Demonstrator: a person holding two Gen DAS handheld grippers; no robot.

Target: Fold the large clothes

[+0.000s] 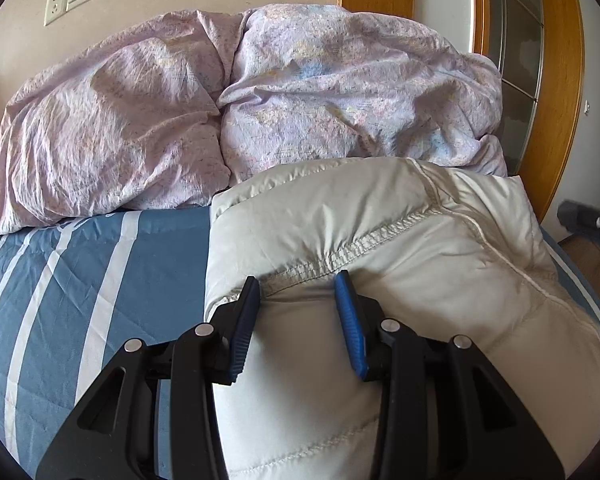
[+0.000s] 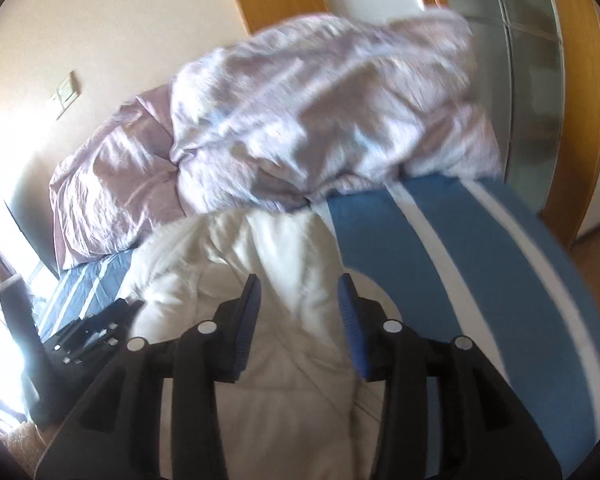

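Observation:
A white padded jacket (image 1: 420,260) lies on the blue striped bed sheet (image 1: 100,280). My left gripper (image 1: 299,288) rests at the jacket's left edge, near a puckered seam. Its blue pads (image 1: 244,320) hold a thick fold of the padding that fills the gap between them. In the blurred right wrist view the same jacket (image 2: 228,248) lies below my right gripper (image 2: 299,290). The right jaws stand apart above the fabric, and the pads do not press on it. The left gripper's black body (image 2: 96,328) shows low at the jacket's far side.
A crumpled pink duvet (image 1: 260,100) is heaped along the head of the bed against the wall. A wooden door frame with glass panels (image 1: 560,80) stands to the right. The bed's right edge (image 2: 540,280) drops to a wooden floor. A dark post (image 2: 20,320) stands at the left.

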